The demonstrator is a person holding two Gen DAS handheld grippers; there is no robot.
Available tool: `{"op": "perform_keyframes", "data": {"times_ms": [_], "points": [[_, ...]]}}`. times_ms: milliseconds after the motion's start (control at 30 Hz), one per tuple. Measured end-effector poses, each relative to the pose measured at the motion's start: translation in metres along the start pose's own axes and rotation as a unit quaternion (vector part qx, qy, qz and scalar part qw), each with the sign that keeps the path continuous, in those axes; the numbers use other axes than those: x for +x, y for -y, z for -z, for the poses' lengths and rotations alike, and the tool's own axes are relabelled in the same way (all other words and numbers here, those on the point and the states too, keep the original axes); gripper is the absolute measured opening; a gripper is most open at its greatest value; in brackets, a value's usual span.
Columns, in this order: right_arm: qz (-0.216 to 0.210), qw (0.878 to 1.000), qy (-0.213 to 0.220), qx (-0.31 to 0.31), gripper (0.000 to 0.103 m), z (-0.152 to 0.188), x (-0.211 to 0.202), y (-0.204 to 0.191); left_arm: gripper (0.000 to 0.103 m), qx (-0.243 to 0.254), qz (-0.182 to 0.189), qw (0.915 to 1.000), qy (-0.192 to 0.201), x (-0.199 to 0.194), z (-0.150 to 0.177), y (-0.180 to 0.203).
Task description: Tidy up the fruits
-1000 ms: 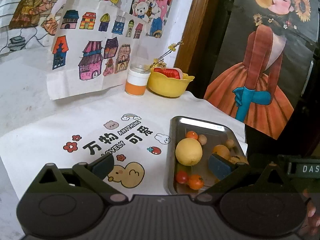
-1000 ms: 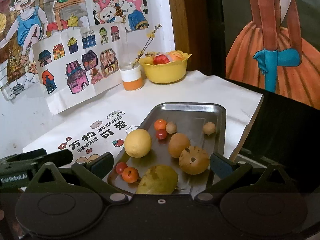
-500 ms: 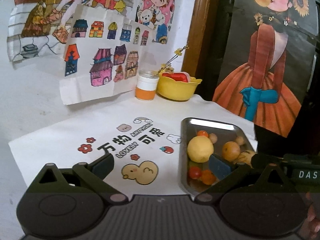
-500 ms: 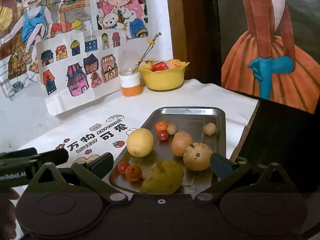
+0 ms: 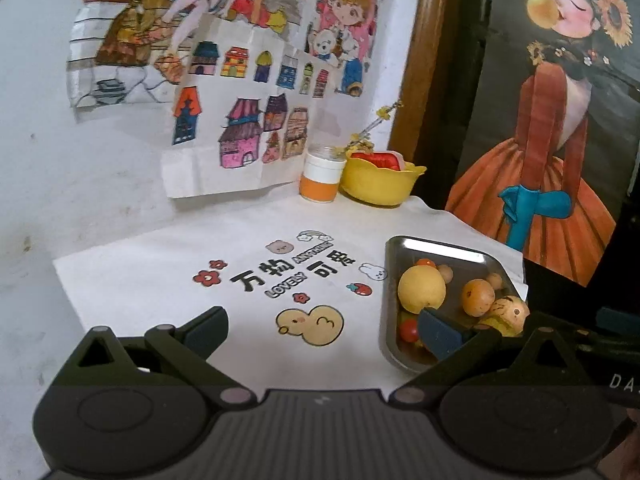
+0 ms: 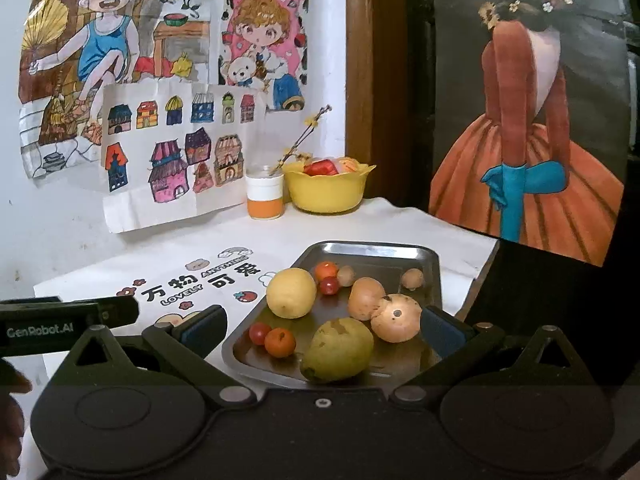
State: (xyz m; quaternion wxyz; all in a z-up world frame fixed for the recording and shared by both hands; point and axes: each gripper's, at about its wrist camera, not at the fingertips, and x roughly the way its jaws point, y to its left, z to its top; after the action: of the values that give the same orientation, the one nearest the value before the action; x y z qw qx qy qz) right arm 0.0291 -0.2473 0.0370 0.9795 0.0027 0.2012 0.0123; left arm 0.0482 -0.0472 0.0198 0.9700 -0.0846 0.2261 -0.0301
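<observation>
holding both claws spread and empty: right gripper (image 6: pixel 322 326) hangs over the metal tray (image 6: pixel 400 251), pear (image 6: pixel 338 350) nearest me; left gripper (image 5: pixel 320 330) sits above the printed cloth (image 5: pixel 160 264) (yellow bowl (image 6: pixel 326 194) well apart, by the wall).

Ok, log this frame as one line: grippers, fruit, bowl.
left gripper: open, empty | right gripper: open, empty, over tray | fruit: all on tray, pear nearest | bowl: far end, partly filled
</observation>
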Motion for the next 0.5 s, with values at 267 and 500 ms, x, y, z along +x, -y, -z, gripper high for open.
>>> {"op": "perform_keyframes", "data": {"times_ms": [267,500], "points": [[0.004,0.999,0.038,-0.001,0.102,0.006,-0.017,-0.004,0.103,-0.003,-0.001,0.9999,0.014,-0.02,0.018,0.004],[0.029,0.997,0.069,-0.018,0.102,0.014,-0.028,-0.005,0.103,-0.017,-0.006,0.9996,0.024,-0.027,0.023,-0.001]]}}
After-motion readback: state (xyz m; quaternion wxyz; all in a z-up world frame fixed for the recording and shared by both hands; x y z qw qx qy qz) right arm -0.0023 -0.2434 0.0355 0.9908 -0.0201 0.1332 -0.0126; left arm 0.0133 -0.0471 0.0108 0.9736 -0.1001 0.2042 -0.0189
